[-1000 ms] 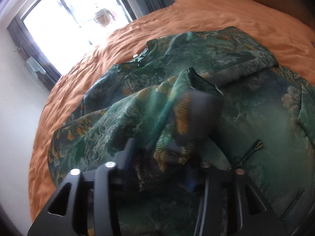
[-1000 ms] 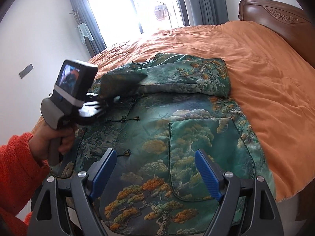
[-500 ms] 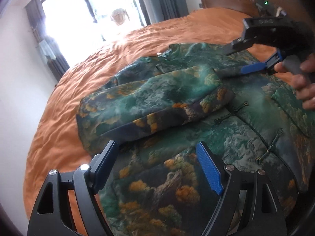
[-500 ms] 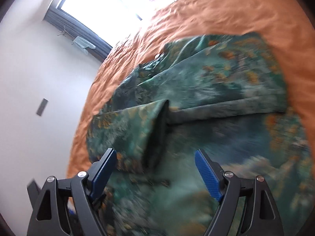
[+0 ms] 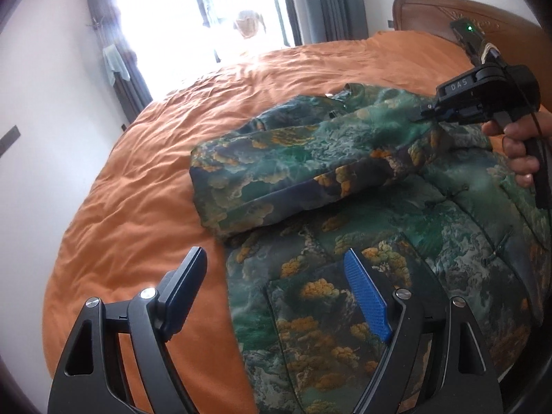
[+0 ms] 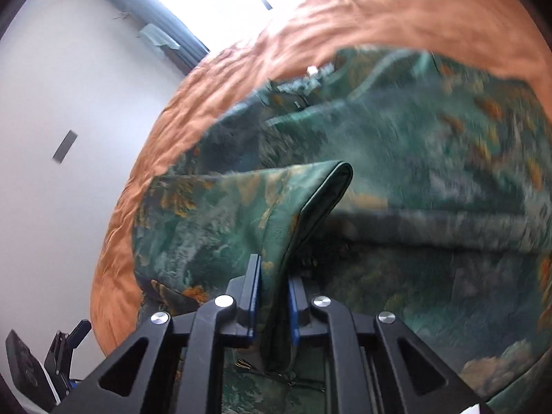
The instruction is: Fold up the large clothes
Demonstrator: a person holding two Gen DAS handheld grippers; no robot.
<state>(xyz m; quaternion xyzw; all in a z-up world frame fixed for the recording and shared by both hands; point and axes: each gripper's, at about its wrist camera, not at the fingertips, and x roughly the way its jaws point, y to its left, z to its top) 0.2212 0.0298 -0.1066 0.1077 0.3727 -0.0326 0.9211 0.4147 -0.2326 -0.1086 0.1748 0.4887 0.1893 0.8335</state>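
The right gripper (image 6: 272,296) is pinching the cuff end of a sleeve (image 5: 310,169) of the green patterned jacket (image 5: 396,276), which lies front-up on the orange bedspread (image 5: 138,214); the sleeve lies drawn across the chest. The left gripper (image 5: 276,296) hangs with its fingers spread wide and holding nothing, over the jacket's lower edge beside a patch pocket (image 5: 310,310). Judged from this, the fold is at an early-to-middle stage: the sleeves look brought in, while the sleeve in hand waits to be released and the body is not yet folded over.
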